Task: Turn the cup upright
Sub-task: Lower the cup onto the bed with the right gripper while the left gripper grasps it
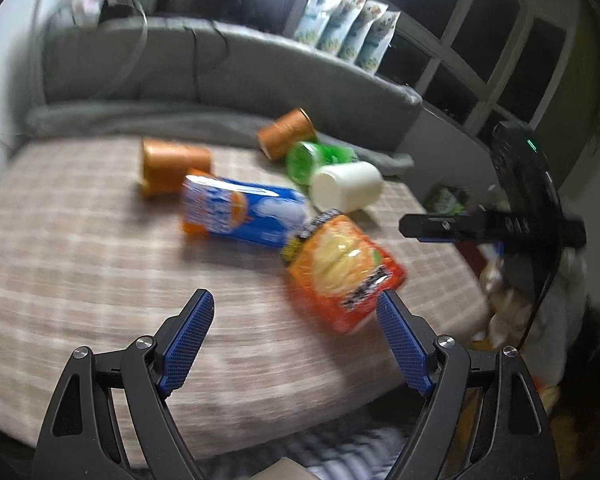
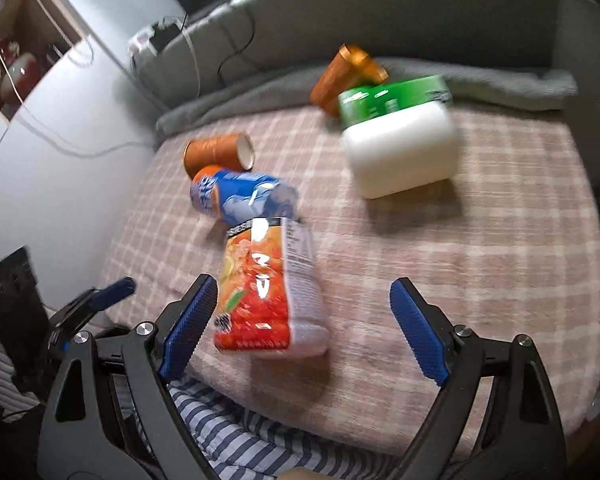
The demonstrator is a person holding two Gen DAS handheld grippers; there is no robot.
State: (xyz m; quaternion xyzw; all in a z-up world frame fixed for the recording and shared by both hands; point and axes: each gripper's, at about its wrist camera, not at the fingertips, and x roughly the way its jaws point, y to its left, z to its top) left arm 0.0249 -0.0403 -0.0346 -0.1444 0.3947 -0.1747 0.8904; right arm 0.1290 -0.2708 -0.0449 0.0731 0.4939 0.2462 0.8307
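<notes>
While both grippers (left (image 1: 294, 342), right (image 2: 304, 338)) hover fingers spread, empty, the orange cup (image 1: 174, 168) lies sideways at 11 o'clock.

You see a matt woven plaid cloth (image 1: 80, 240), glossy plastic snack packets (image 1: 342, 268), a smooth white plastic jar (image 2: 400, 152), and ridged orange cups (image 1: 172, 170).

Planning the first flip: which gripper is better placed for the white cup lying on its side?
Probably the right gripper: open, empty, the white plastic cup ahead. The left gripper sees the cup farther, behind snack bags.
</notes>
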